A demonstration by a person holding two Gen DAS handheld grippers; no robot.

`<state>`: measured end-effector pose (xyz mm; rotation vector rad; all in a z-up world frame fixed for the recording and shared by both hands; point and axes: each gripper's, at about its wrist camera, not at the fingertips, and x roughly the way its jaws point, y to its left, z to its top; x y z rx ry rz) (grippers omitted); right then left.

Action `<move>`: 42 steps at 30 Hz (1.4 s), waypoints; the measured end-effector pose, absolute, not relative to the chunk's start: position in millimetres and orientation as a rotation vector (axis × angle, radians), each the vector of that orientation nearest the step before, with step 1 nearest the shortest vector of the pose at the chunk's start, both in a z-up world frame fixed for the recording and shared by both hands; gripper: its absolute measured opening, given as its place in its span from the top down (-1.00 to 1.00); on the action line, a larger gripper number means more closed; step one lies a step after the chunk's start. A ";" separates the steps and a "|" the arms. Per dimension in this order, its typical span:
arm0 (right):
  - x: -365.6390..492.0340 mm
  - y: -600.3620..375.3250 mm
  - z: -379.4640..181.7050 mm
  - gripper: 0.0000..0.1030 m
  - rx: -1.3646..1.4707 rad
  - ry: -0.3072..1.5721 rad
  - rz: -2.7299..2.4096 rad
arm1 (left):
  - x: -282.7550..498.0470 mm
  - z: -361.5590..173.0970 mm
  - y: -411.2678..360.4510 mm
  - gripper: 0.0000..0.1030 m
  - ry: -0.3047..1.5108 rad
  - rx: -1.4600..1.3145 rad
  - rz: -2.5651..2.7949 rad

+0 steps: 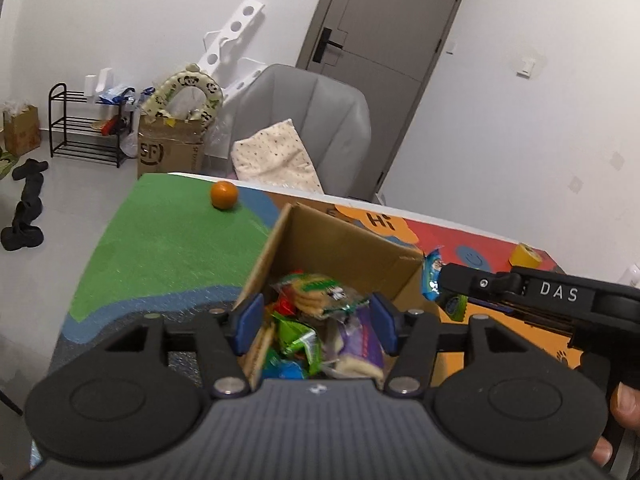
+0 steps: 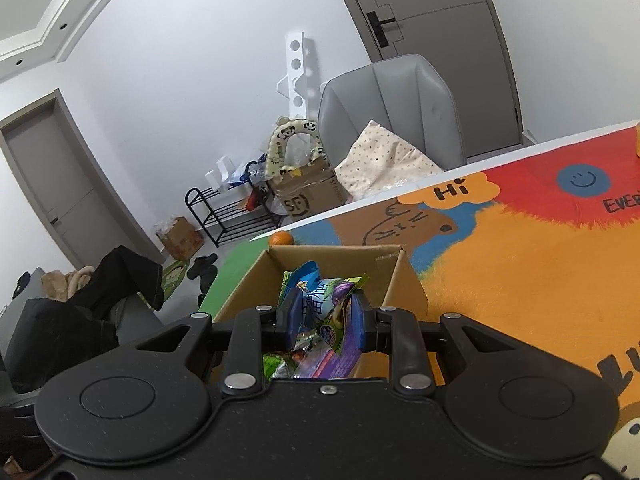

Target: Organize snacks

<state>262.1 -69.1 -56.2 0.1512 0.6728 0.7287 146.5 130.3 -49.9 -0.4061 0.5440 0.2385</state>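
blue-padded left tool (image 1: 316,322) hangs over the open brown cardboard box (image 1: 340,240) with its jaws parted about halfway and nothing between the pads; no packet is pressed, and the gap looks straight down onto the heap below, so the opening reads as a release over the box. right tool (image 2: 326,318), seen from its own camera, is nearly closed on a crinkled blue, green and purple foil snack packet (image 2: 328,300), the pads pinching the packet's middle while its ends flare out above the jaws. in the left view that same tool comes in from the right, carrying the packet just outside the box's right wall, probably so it can go in once the left tool clears the opening. inside the box lies a loose pile: a clear-wrapped biscuit pack with a green label (image 1: 316,292) on top, bright green packets (image 1: 300,340) and a purple one (image 1: 360,344) beneath. the box stands on the desk's colourful cartoon mat (image 2: 520,248), placed near both hands as the collecting point. a round orange fruit (image 1: 224,195) sits apart on the mat's green patch, and a yellow roll-like object (image 1: 527,255) rests near the far right edge; neither is being reached for.
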 end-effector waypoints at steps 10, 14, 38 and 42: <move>271.9 -59.4 -55.5 -0.16 0.176 0.630 0.652 | 142.7 -49.8 145.1 -0.36 0.528 -0.426 0.268; 272.1 -67.0 -60.6 -0.16 0.189 0.649 0.650 | 144.3 -52.0 142.9 -0.55 0.531 -0.412 0.270; 222.6 -132.4 -52.4 -0.87 0.170 0.635 0.579 | 123.7 -40.8 107.0 -0.78 0.589 -0.365 0.268; 212.8 -140.0 -46.9 -0.97 0.153 0.622 0.572 | 117.5 -36.3 96.5 -0.81 0.615 -0.335 0.276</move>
